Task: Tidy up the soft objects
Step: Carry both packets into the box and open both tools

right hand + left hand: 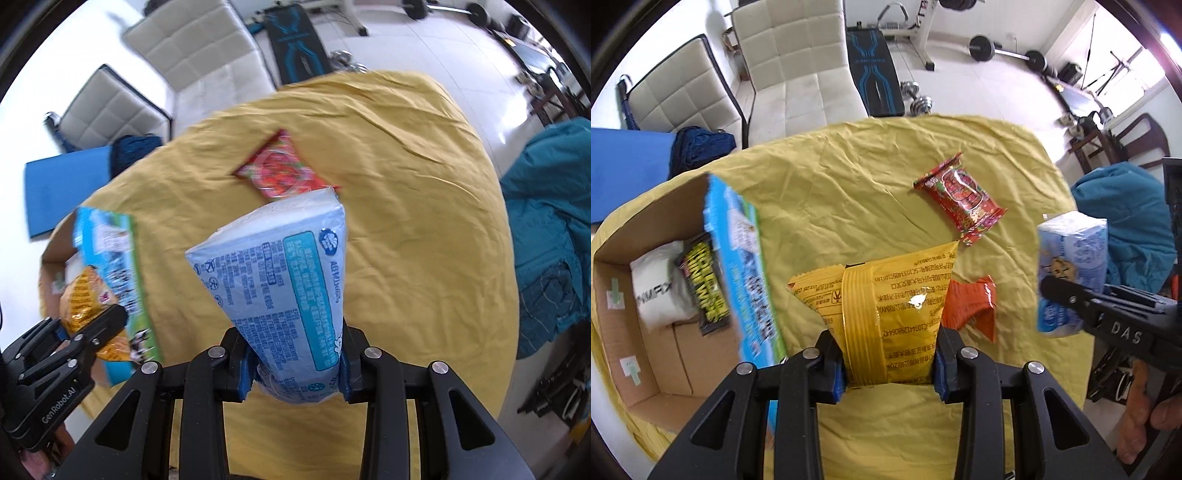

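My left gripper point(889, 365) is shut on a yellow snack bag point(886, 306), held above the yellow cloth point(831, 177). In the right wrist view that bag point(86, 299) and the left gripper point(79, 334) show at the lower left. My right gripper point(297, 369) is shut on a light blue tissue pack point(280, 288), also lifted off the cloth point(406, 258). The left wrist view shows the same pack point(1071, 273) at the right, in the right gripper point(1067, 295). A red snack packet point(960, 197) and an orange wrapper point(971, 304) lie on the cloth. The red packet point(282, 171) sits just beyond the tissue pack.
An open cardboard box point(639, 332) with a blue printed flap point(738, 251) stands at the left, holding a white pack point(661, 288) and a black-and-yellow packet point(705, 284). White chairs point(798, 62), a teal garment point(1126, 221) and gym gear point(1004, 48) surround the table.
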`<state>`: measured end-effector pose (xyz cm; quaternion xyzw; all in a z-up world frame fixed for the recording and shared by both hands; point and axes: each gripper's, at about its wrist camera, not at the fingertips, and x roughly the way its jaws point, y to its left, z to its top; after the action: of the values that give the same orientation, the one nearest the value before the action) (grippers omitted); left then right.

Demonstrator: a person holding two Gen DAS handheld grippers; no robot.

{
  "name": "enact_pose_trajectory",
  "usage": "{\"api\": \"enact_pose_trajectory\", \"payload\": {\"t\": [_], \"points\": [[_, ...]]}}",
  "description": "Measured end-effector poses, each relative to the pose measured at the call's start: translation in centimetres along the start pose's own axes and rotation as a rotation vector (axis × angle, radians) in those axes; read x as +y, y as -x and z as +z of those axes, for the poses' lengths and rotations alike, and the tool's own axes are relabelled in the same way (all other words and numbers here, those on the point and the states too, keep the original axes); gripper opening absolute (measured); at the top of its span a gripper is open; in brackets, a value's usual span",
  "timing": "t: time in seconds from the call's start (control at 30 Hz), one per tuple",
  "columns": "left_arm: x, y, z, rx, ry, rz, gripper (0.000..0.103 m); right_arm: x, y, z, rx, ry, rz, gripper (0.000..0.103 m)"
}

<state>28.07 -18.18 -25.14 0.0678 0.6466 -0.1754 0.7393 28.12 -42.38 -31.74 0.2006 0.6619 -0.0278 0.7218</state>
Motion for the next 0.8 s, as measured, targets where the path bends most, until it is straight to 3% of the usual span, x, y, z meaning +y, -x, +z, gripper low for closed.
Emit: {"api": "enact_pose_trajectory", "payload": {"t": [0.23, 0.4, 0.63, 0.8], "points": [[4.6, 3.4, -1.6, -0.049, 0.066, -0.019, 0.032, 8.3, 2.6, -3.0, -0.02, 0.086, 0.074, 0.037], [10.8, 5.9, -3.4, -0.065, 0.111, 0.008, 0.032, 15.5, 2.7, -5.0, -0.008, 0.134, 0.123, 0.037], [22.6, 7.5, -5.6, -0.056, 0.19, 0.117, 0.032, 25.8, 0.1, -7.4, 0.03, 0.203, 0.137, 0.037], [29.5, 5.1, -5.4, 0.001, 0.23, 0.18, 0.032, 31.5, -4.1, -8.3, 0.083, 0.217, 0.119, 0.037]]}}
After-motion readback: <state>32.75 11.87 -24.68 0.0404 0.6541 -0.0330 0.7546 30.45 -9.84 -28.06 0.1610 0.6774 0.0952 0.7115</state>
